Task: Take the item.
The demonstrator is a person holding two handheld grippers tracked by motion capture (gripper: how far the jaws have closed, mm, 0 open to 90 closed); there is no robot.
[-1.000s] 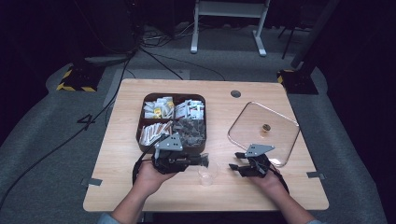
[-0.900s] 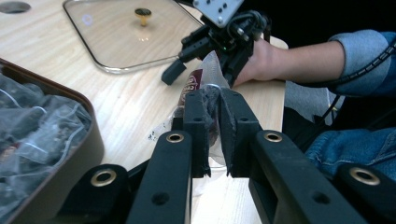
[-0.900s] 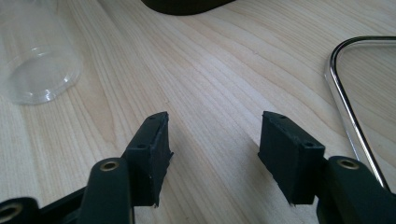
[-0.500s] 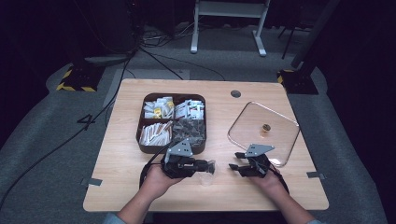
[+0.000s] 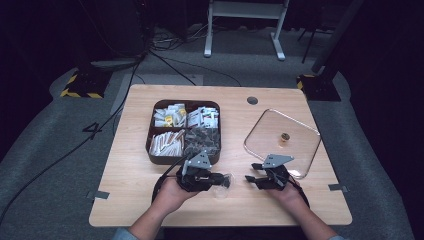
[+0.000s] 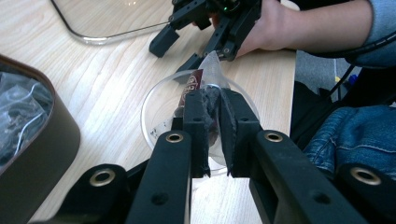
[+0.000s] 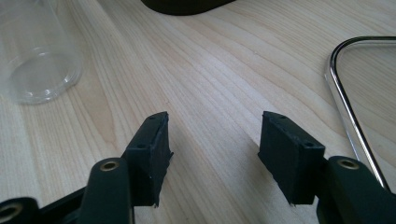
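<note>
- Since the earlier high frame, my left gripper (image 5: pixel 220 180) has carried a sachet (image 6: pixel 205 79) from the compartment tray (image 5: pixel 150 150) toward me, over the clear cup (image 5: pixel 222 184); the right gripper (image 5: pixel 254 179) sits just beside it, near the glass lid (image 5: pixel 300 150).
- Left gripper view: jaws have just eased slightly, yet they pinch the sachet, its long axis pointing down into the cup (image 6: pixel 159 100).
- Right gripper view: jaws spread and empty, cup (image 7: pixel 37 60) off to their left.

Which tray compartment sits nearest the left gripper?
The near-right compartment of the tray, holding dark clear-wrapped packets. It lies just beyond the left gripper; the other three hold paler packets and sit farther left or back.
</note>
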